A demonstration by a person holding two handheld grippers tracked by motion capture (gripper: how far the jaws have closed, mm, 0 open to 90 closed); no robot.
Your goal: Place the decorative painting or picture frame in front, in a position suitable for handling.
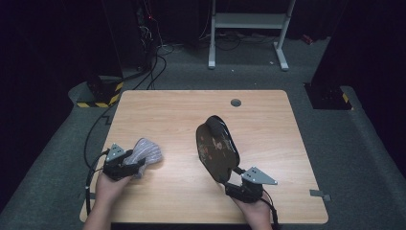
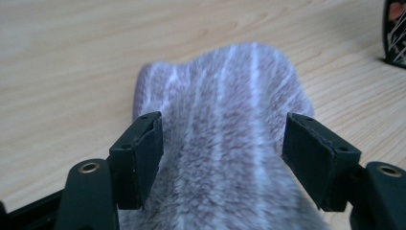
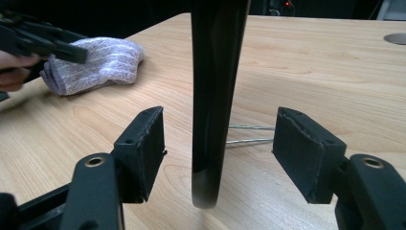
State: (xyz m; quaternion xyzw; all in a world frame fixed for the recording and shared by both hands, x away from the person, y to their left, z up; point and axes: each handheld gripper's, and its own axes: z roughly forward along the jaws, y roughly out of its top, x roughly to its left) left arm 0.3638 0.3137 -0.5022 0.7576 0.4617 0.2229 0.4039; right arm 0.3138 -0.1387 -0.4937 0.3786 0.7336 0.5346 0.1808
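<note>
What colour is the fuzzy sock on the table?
The sock is greyish-lilac with thin white stripes, clearest in the left gripper view.

Left gripper (image 1: 135,165) at grey sock (image 1: 146,152), right gripper (image 1: 235,178) beside dark slipper (image 1: 216,148)

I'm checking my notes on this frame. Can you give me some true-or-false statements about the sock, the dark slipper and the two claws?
1. The striped sock lies on the table. True.
2. The left claw is clamped tight on the sock. False: its pads stand apart, sock between them.
3. The dark slipper stands on edge. True.
4. The right claw grips the slipper. False: gaps show on both sides.
5. The sock touches the slipper. False: bare table separates them.
</note>
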